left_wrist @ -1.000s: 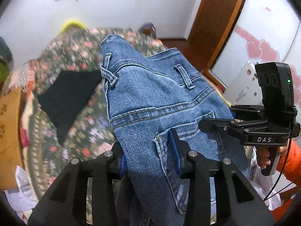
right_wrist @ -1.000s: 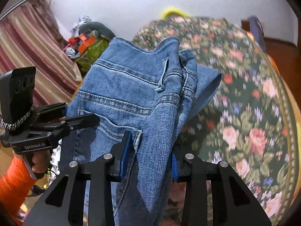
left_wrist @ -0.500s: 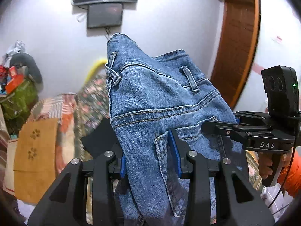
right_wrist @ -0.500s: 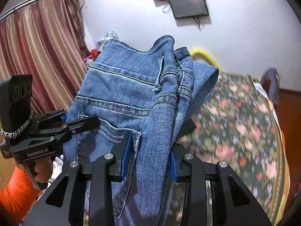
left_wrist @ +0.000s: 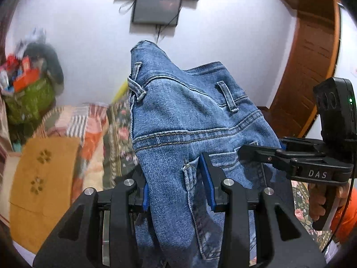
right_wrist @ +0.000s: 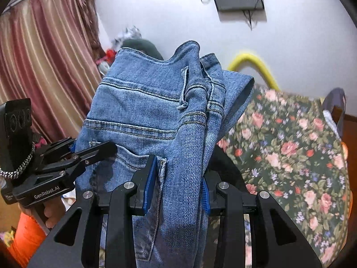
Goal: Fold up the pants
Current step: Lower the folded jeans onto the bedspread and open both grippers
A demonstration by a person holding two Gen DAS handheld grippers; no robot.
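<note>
Blue denim jeans (left_wrist: 185,120) hang in the air, waistband end up, back pocket and belt loops showing. My left gripper (left_wrist: 176,183) is shut on the jeans near the left side seam. My right gripper (right_wrist: 177,178) is shut on the jeans (right_wrist: 151,111) near the right side seam. The right gripper also shows at the right of the left wrist view (left_wrist: 263,156), and the left gripper shows at the left of the right wrist view (right_wrist: 89,151). Both hold the cloth side by side above a bed. The legs hang below, out of view.
A bed with a floral cover (right_wrist: 290,156) lies below and ahead. A black cloth (right_wrist: 225,169) lies on it. A wall-mounted screen (left_wrist: 156,9) is ahead, a wooden door (left_wrist: 312,67) to the right, curtains (right_wrist: 44,67) and a pile of bags (left_wrist: 29,84) to the left.
Both grippers have lifted and tilted upward with the jeans. The views have swung from the bed up to the wall and screen. The grips are unchanged.
</note>
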